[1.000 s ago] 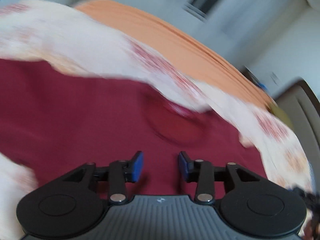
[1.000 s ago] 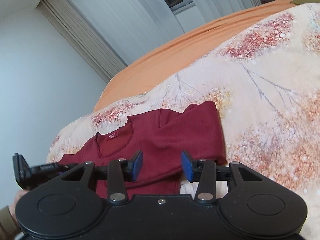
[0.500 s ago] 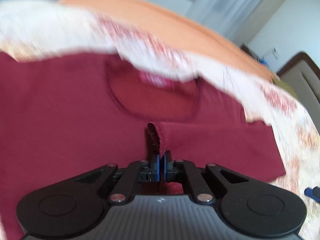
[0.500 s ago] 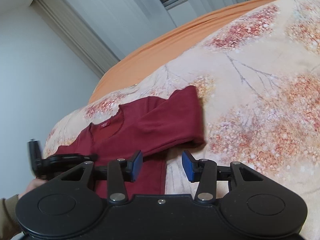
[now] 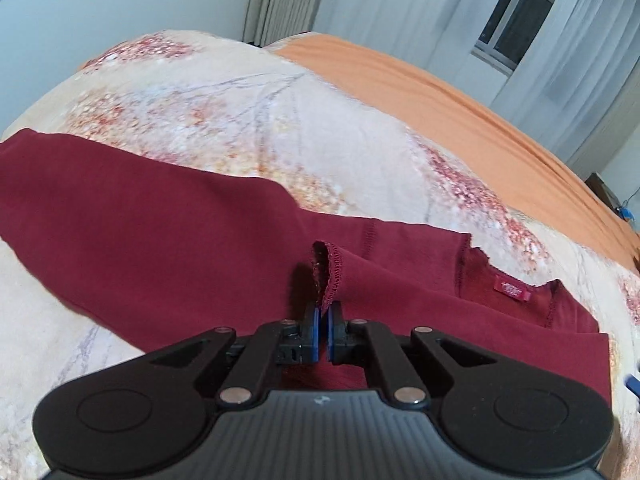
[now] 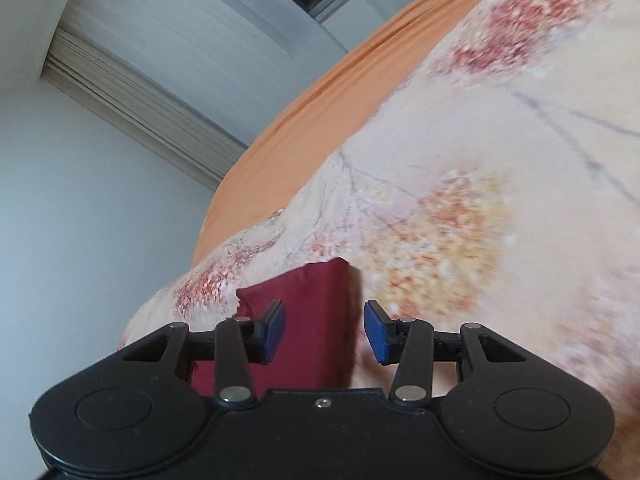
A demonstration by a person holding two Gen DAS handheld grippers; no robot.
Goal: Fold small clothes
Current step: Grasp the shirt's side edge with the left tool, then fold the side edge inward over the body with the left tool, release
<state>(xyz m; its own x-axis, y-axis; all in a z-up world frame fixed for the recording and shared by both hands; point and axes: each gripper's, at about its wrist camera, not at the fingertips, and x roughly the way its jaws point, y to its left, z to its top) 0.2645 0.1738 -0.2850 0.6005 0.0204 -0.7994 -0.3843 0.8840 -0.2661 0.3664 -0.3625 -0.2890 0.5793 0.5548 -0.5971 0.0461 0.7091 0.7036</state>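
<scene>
A dark red long-sleeved shirt (image 5: 160, 232) lies on the floral bedspread (image 5: 248, 120). Its neck label (image 5: 513, 289) shows at the right. My left gripper (image 5: 323, 320) is shut on a stitched cuff edge of the shirt (image 5: 332, 268), which stands up from between the blue pads. In the right wrist view my right gripper (image 6: 324, 328) is open and low over the shirt's folded end (image 6: 316, 320), whose right edge lies between the jaws. The left pad (image 6: 274, 330) is over the cloth, the right pad (image 6: 378, 336) over the bedspread.
An orange sheet (image 5: 460, 100) covers the far part of the bed. Curtains and a window (image 5: 516, 28) stand behind it. The bedspread (image 6: 500, 200) stretches wide to the right of the shirt.
My left gripper closed on the cuff and has carried it to the left across the shirt. My right gripper has come down closer to the shirt's end and stays open.
</scene>
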